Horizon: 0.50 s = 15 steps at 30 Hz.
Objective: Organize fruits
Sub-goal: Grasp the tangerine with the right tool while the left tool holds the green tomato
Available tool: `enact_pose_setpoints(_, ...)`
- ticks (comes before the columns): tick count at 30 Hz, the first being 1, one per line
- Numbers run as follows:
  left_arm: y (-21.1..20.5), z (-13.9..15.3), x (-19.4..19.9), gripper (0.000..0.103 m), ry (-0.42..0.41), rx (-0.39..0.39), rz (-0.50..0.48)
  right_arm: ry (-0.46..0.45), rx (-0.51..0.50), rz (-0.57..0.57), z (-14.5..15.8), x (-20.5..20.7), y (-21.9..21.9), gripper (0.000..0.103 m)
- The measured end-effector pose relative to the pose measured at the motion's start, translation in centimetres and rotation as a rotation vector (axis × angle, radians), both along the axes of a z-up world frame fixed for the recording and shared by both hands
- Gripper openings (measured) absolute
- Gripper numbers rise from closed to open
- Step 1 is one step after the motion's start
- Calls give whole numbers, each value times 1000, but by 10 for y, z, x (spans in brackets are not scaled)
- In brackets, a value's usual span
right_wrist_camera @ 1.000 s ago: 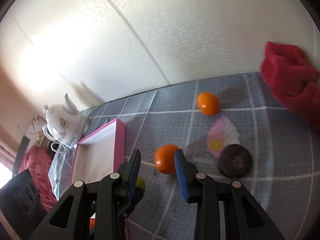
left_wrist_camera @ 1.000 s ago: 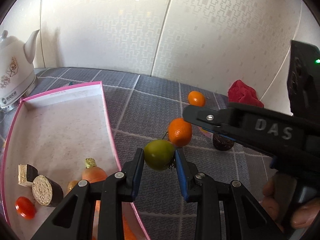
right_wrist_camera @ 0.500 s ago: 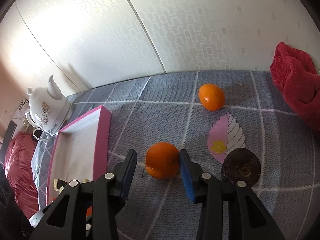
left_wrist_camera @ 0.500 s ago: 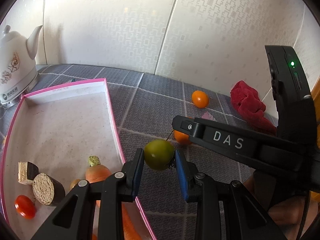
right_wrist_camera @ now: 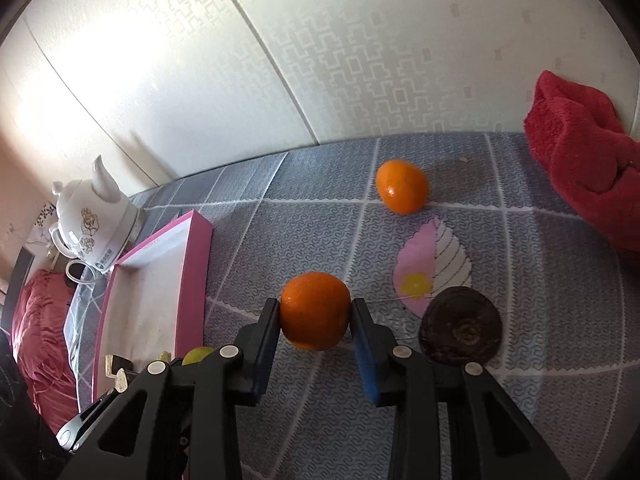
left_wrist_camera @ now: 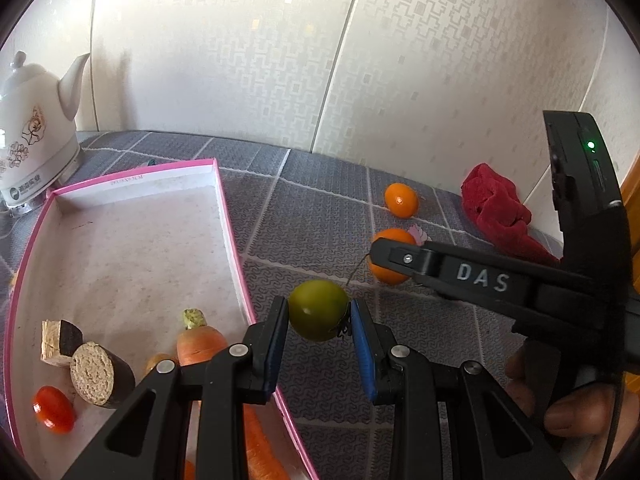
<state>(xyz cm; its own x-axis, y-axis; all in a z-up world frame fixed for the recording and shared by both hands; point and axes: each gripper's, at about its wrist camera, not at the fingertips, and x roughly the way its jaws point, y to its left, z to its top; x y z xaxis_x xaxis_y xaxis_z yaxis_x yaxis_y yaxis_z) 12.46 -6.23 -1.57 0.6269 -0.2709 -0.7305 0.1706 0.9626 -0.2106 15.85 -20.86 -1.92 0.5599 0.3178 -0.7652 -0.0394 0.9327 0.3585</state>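
My left gripper (left_wrist_camera: 318,316) is shut on a green round fruit (left_wrist_camera: 318,310) and holds it just right of the pink-rimmed box (left_wrist_camera: 228,220). My right gripper (right_wrist_camera: 314,312) is closed on an orange (right_wrist_camera: 315,310), with both pads touching its sides; the orange sits low over the grey cloth. The same orange shows in the left wrist view (left_wrist_camera: 386,254), partly behind the right gripper's finger. A second orange (right_wrist_camera: 401,186) lies farther back on the cloth, also in the left wrist view (left_wrist_camera: 401,199). A dark round fruit (right_wrist_camera: 460,326) lies right of my right gripper.
The box holds a carrot (left_wrist_camera: 198,338), a red tomato (left_wrist_camera: 54,407) and cut dark pieces (left_wrist_camera: 100,374). A white kettle (left_wrist_camera: 34,136) stands behind the box at the left. A red cloth (right_wrist_camera: 580,152) lies at the back right by the wall.
My right gripper moved forward around the near orange and closed on it. My left gripper kept its hold on the green fruit and shifted a little.
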Motion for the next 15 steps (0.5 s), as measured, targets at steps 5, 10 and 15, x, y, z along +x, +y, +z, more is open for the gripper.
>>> enact_pose_setpoints(5,1,2,-3,32,-5,-7,6,10,-10,-1,1,-5,-5,36)
enact_pose_setpoints(10,0,6,-8,32,-23,-4,-2,17,-27,-9,1,-11,-9,36)
enact_pose_setpoints(15,-4,8,-10,32,-27,3,-6,36,-55,-27,-3,-12,-12,35)
